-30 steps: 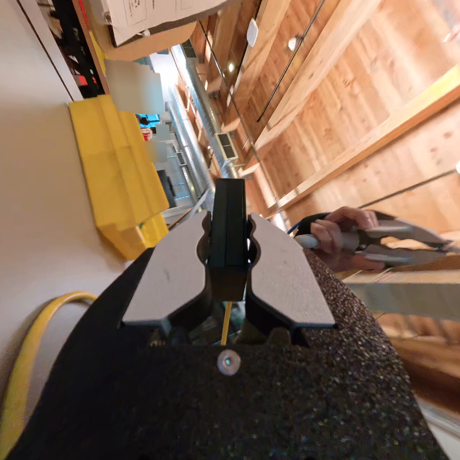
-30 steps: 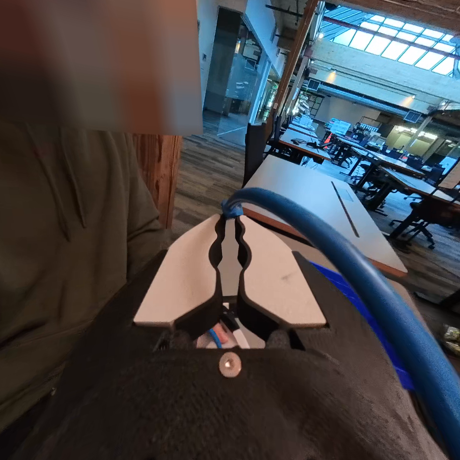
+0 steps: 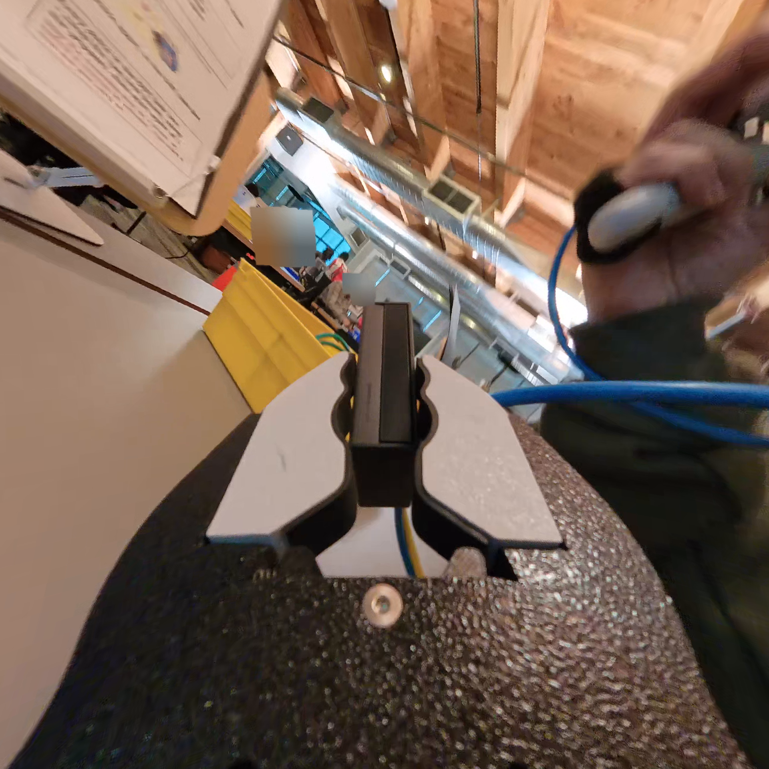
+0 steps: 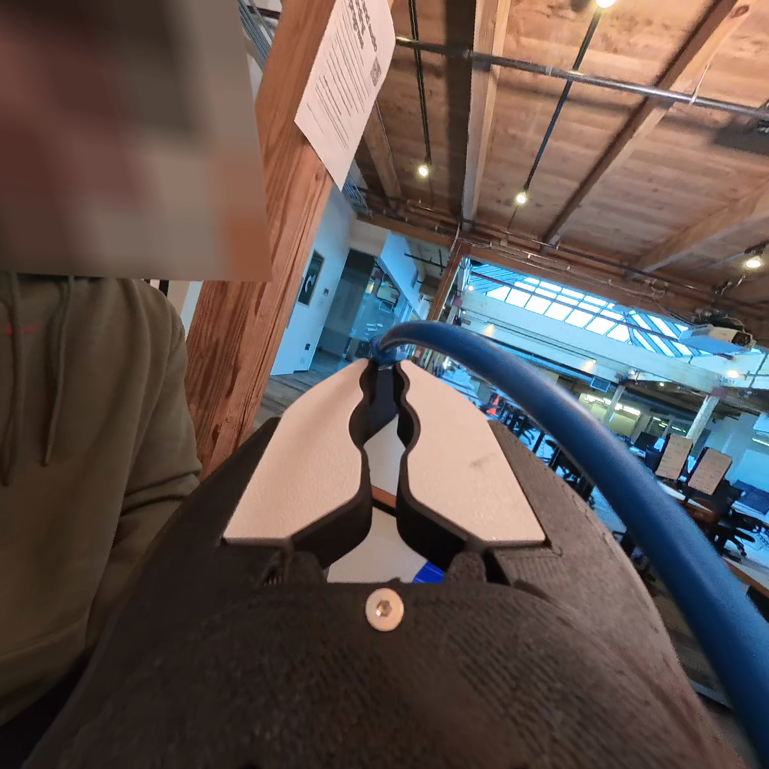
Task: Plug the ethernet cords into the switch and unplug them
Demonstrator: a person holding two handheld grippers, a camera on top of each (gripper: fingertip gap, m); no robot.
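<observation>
- Yellow bin (image 3: pixel 266 345): on the pale table (image 3: pixel 104 395), left of the tongs.
- Left gripper (image 3: pixel 385 374): clamped on the black switch (image 3: pixel 385 399), held edge-up.
- Right gripper (image 4: pixel 383 370): tips pinch the blue ethernet cord (image 4: pixel 582 449), apparently at its plug end; cord arcs away right.

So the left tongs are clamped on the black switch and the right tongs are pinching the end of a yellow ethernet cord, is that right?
Not quite: the cord is blue, not yellow. The right wrist view shows the right tongs pinching the end of a blue ethernet cord that arcs away to the right. The rest holds: the left tongs are clamped on the black switch.
</observation>
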